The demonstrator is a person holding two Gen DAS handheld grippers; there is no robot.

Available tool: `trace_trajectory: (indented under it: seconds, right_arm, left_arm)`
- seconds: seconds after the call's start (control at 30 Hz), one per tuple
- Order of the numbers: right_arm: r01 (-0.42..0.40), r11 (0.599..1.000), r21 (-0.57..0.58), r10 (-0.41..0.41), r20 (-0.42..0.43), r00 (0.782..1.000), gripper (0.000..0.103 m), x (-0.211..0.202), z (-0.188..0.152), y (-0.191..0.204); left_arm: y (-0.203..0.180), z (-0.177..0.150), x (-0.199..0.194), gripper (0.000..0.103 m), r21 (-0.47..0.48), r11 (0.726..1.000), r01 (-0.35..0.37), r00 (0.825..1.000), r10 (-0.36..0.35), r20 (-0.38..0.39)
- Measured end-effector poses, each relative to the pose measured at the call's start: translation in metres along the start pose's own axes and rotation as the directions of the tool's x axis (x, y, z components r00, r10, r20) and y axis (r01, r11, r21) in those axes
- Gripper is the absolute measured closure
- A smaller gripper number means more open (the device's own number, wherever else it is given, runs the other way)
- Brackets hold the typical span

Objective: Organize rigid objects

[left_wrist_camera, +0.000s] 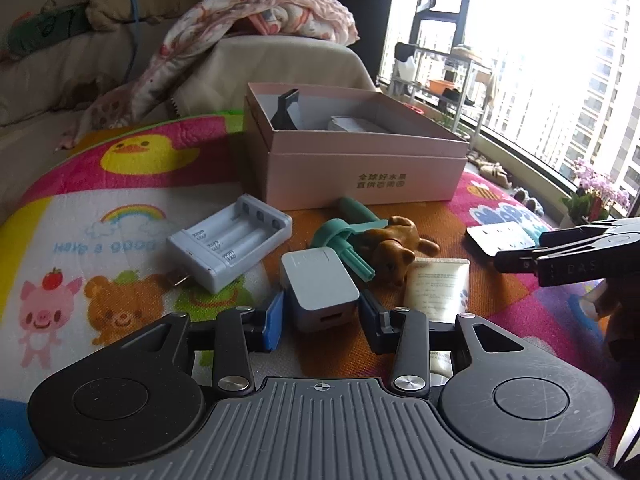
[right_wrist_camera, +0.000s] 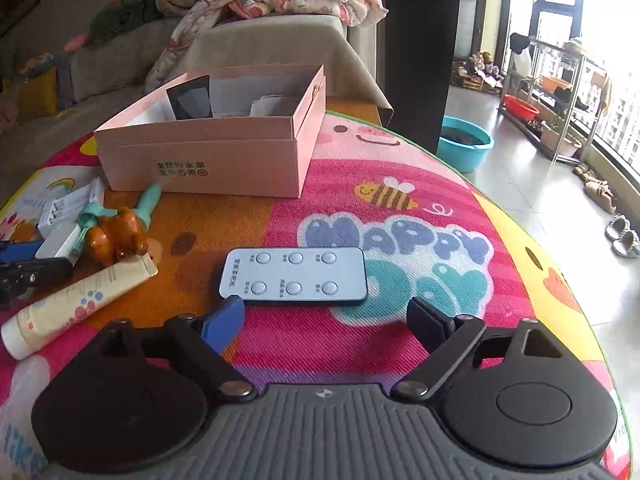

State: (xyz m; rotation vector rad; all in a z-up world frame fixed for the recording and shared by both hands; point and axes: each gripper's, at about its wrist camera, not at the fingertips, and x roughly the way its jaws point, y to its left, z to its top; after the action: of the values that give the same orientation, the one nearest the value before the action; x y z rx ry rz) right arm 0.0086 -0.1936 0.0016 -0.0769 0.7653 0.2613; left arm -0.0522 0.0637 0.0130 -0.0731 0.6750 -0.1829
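A grey USB charger lies on the colourful mat between the fingers of my left gripper; the jaws stand beside it with small gaps, open. Behind it lie a grey battery charger, a teal tool, a brown toy dog and a cream tube. The open pink box stands beyond, with a few items inside. My right gripper is open, just short of a white remote. The right gripper also shows in the left wrist view.
The round table wears a cartoon mat. A sofa with a pink blanket stands behind. To the right are floor, a blue basin, a shelf rack and windows.
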Motion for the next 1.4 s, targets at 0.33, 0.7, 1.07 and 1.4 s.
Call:
trace_trajectory:
  seconds: [0.33, 0.7, 1.07, 1.4]
  right_arm:
    - [-0.017, 0.999, -0.05, 0.017, 0.009, 1.0, 0.011, 0.009, 0.008, 0.026]
    - [-0.049, 0.988, -0.144, 0.053, 0.026, 0.998, 0.017, -0.014, -0.008, 0.035]
    - [-0.024, 0.971, -0.237, 0.048, 0.093, 0.995, 0.018, -0.053, -0.02, 0.028]
    - [-0.022, 0.985, -0.169, 0.067, 0.267, 0.961, 0.07, -0.066, 0.062, 0.027]
  left_arm:
    - [-0.002, 0.013, 0.017, 0.06, 0.011, 0.999, -0.04, 0.999, 0.04, 0.001]
    - [-0.007, 0.003, 0.002, 0.066, 0.083, 0.996, -0.037, 0.999, 0.038, -0.019]
    - [-0.019, 0.001, -0.041, 0.066, 0.169, 0.979, 0.117, 0.992, -0.124, 0.027]
    - [-0.007, 0.141, -0.031, 0.066, 0.13, 0.981, 0.141, 0.943, -0.173, 0.286]
